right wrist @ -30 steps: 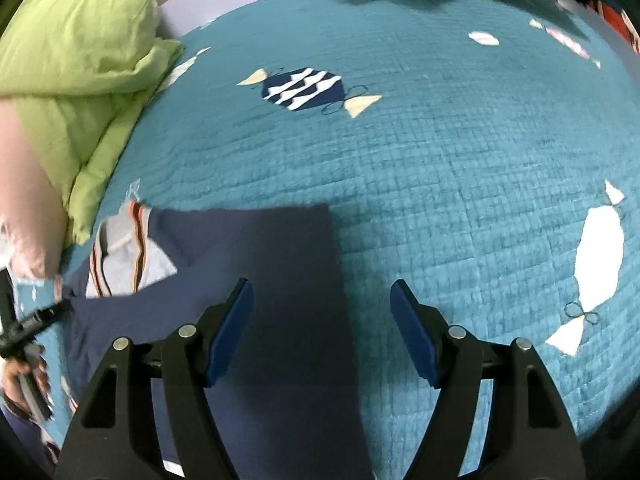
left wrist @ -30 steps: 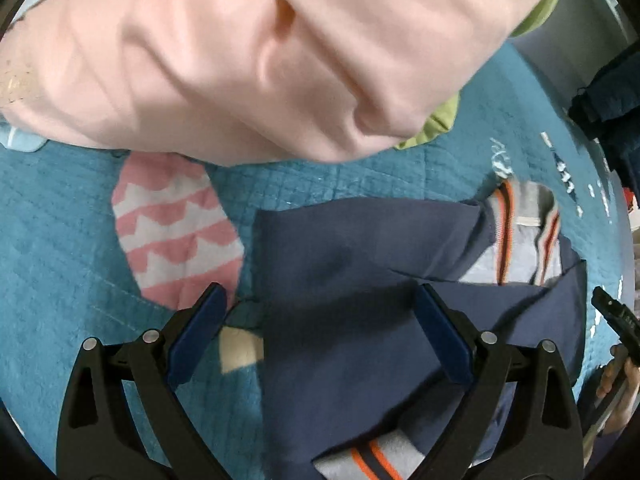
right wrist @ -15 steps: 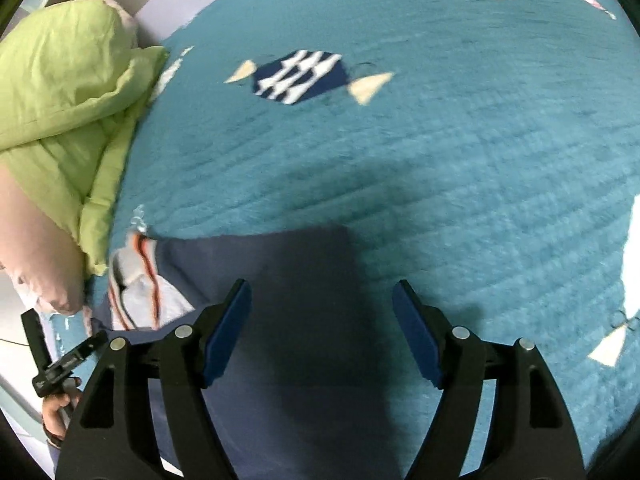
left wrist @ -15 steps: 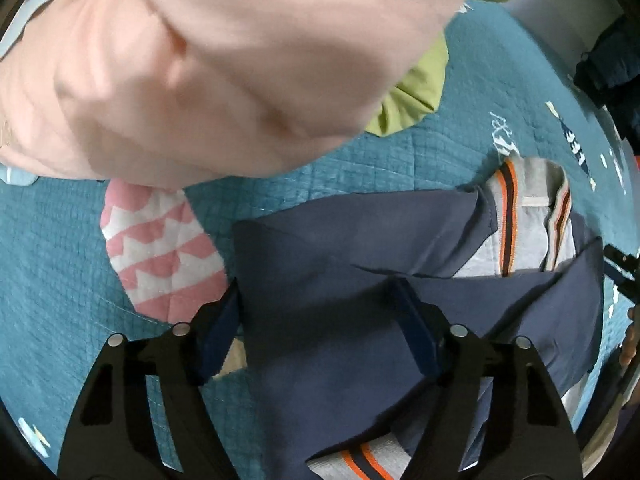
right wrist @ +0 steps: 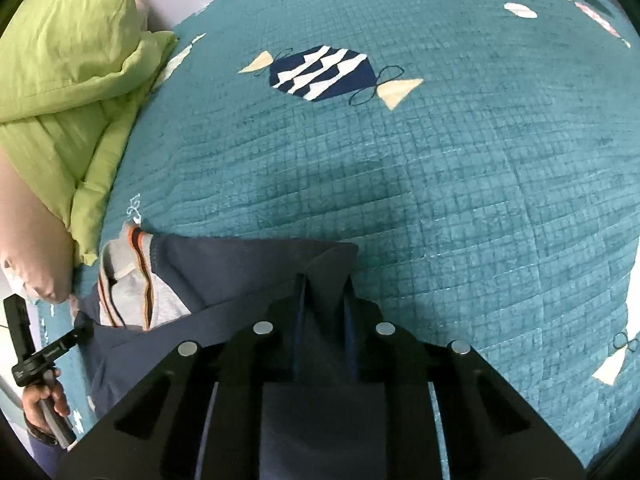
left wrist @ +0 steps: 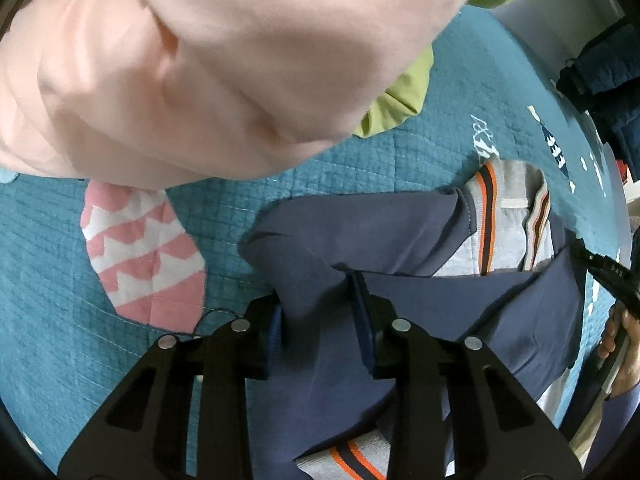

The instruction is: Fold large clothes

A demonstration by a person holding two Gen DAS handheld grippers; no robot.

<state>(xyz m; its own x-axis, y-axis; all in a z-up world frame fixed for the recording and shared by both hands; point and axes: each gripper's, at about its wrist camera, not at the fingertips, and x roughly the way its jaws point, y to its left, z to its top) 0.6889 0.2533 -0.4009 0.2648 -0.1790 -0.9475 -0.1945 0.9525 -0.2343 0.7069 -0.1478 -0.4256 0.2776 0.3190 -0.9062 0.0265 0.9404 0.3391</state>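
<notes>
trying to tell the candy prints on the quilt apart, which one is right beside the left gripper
The pink-and-white candy print, just left of the left gripper shut on the navy garment. The navy-and-white candy print lies far up the quilt.

Hidden and cut-off parts
The garment [left wrist: 420,300] runs under both claws and off the lower edge; the pink pillow [left wrist: 224,60] is blurred, cropped above.

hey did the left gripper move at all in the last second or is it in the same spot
Yes. The left gripper slid left toward the pink candy patch on the quilt and closed on the navy garment edge.
</notes>
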